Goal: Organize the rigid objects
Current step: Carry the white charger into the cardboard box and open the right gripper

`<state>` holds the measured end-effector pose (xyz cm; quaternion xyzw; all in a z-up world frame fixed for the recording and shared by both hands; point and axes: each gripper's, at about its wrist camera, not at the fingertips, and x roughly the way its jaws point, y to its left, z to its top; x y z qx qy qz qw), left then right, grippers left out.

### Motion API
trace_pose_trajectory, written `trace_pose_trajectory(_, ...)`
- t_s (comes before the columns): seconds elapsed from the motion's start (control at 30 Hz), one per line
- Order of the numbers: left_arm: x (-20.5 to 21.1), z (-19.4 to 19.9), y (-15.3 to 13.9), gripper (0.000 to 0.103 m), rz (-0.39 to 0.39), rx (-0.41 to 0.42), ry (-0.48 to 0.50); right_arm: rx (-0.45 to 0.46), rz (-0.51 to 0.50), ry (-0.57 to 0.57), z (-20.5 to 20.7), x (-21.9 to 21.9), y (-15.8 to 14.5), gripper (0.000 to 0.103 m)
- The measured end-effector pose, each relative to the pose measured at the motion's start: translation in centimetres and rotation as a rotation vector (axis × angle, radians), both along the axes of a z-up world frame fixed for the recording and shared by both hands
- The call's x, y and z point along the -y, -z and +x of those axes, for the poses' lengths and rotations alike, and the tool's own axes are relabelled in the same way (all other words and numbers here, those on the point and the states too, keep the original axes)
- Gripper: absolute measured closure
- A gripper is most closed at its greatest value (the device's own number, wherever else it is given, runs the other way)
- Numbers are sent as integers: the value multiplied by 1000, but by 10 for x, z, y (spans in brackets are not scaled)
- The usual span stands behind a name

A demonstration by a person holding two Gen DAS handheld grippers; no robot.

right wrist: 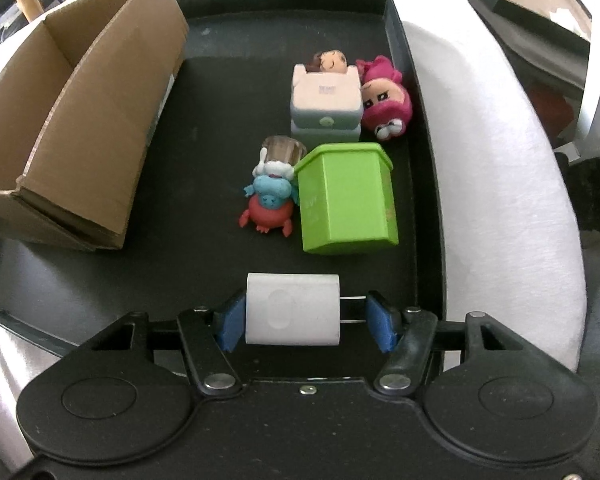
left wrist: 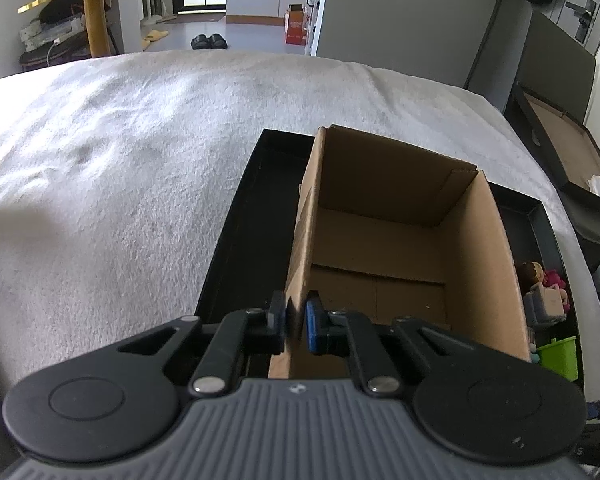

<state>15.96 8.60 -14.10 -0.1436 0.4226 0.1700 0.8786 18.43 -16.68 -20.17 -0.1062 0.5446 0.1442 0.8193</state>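
An open cardboard box point(left wrist: 380, 240) stands in a black tray point(left wrist: 236, 232) on a white bedcover. My left gripper point(left wrist: 296, 322) is shut on the box's near left wall, one pad outside it and one inside. The box looks empty. In the right wrist view the box point(right wrist: 100, 120) sits at the tray's point(right wrist: 204, 160) left. My right gripper point(right wrist: 304, 322) is shut on a white plug charger point(right wrist: 292, 312) low over the tray's near end. Its left pad is on the body and its right pad on the prong tips.
Beyond the charger lie a green lidded bin point(right wrist: 348, 196), a red and blue crab figure point(right wrist: 270, 200), a white block figure point(right wrist: 326, 100) and a pink figure point(right wrist: 384, 100). The white bedcover point(left wrist: 120, 160) spreads left. A dark open box point(left wrist: 568, 148) sits off the bed's right edge.
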Motion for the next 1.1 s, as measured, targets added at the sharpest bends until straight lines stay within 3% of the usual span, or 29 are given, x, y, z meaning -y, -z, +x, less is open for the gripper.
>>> trace_pose_trajectory(0.47,-5,-6,5,94,-8,47,24,162,-2,-93,-11,-29,-48,43)
trace_pose_trajectory(0.83,7,-5,10,95,87,46,79,300,21,-160,-8,-69,-82,42)
trace_pose_trajectory(1.1,3,-8,13,94,77,63,105,376,34,-261,-1,-102,-100,42)
